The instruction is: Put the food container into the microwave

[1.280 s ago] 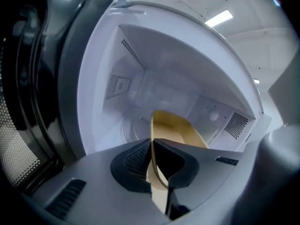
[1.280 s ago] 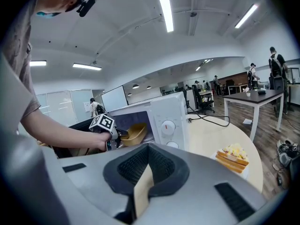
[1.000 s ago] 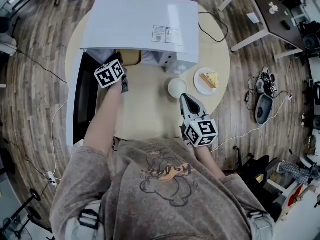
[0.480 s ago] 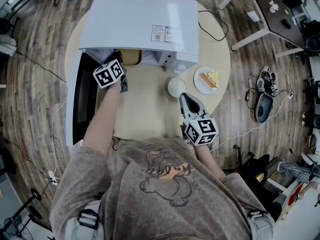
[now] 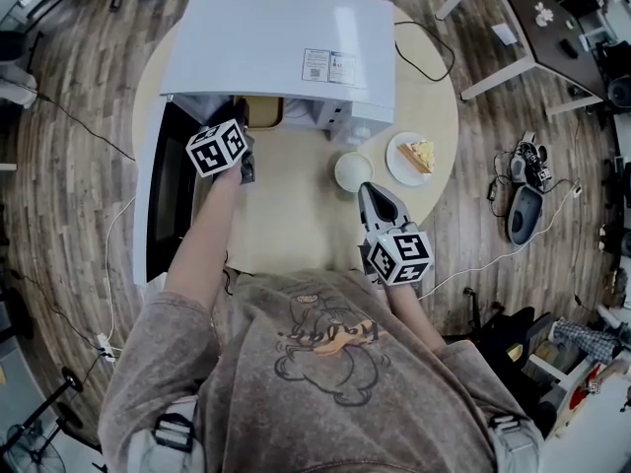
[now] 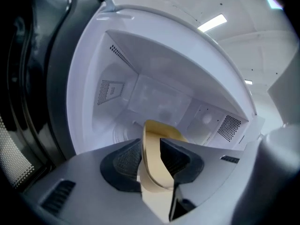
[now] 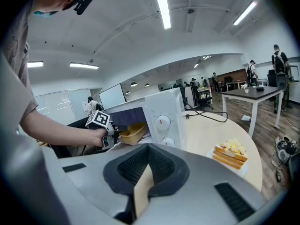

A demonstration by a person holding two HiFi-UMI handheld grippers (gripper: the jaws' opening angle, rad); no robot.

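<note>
Two grippers: left gripper (image 6: 151,148), jaws just opening, straddles the food container (image 6: 161,131) wall inside the microwave (image 6: 154,93); right gripper (image 7: 149,150) is closed, empty.

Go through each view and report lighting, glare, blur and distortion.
Head view: heavy fisheye, floor boards bending round the table; mild sheen on the microwave top. Left gripper view: cavity bright and washed out, food container rim soft up close, corners dark. Right gripper view: ceiling lights blown out, corners black.
</note>
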